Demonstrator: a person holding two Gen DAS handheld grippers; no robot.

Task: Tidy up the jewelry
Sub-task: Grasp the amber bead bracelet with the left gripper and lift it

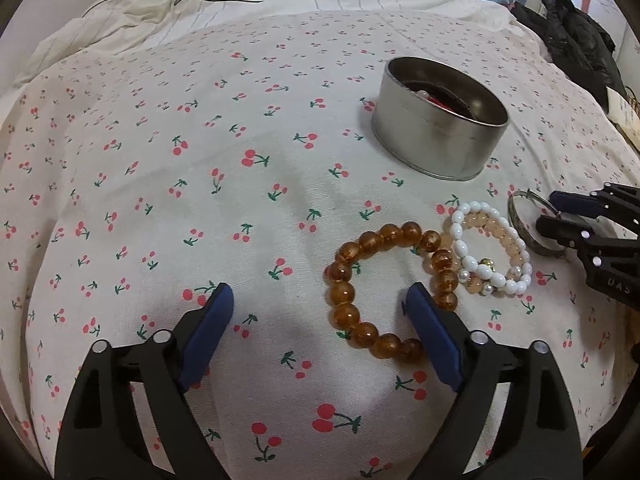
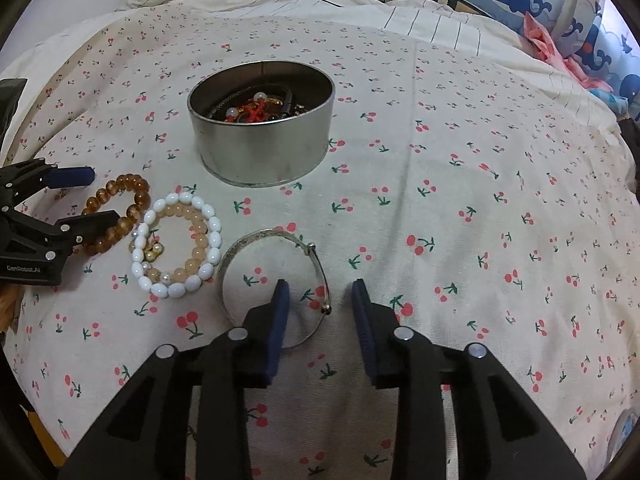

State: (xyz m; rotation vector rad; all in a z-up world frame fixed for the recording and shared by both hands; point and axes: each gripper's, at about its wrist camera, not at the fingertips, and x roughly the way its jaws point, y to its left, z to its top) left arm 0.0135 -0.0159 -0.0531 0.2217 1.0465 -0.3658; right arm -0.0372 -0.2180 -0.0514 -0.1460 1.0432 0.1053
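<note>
Jewelry: four loose pieces lie in a row on the cherry-print sheet (image 2: 440, 184), near the round metal tin (image 2: 262, 152), which already holds mixed beads and red cord.
Amber bead bracelet (image 1: 372, 292): leftmost piece; big glossy beads, probably on elastic. Judged slippery and floppy, so pinch across one bead run rather than the ring.
White bead bracelet (image 2: 178, 240): oval beads, lying on top of a peach bead bracelet (image 2: 196, 236), with small gold and silver charms tangled between them. Likely to lift as a pair.
Silver bangle (image 2: 276, 280): thin, stiff, light, flat on the cloth with a small knob clasp. Hard to get under, so grip the band edge-on.
Left gripper (image 1: 320, 304): fingers wide apart, holding nothing; its right finger sits inside the amber loop, over the beads.
Right gripper (image 2: 322, 296): fingers moderately open, empty, straddling the near right arc of the bangle.
Surface: soft bedding that gives under pressure, so pressing down should help the pads bite.
Risk: beads rolling out of the pads; the bangle skating sideways.
</note>
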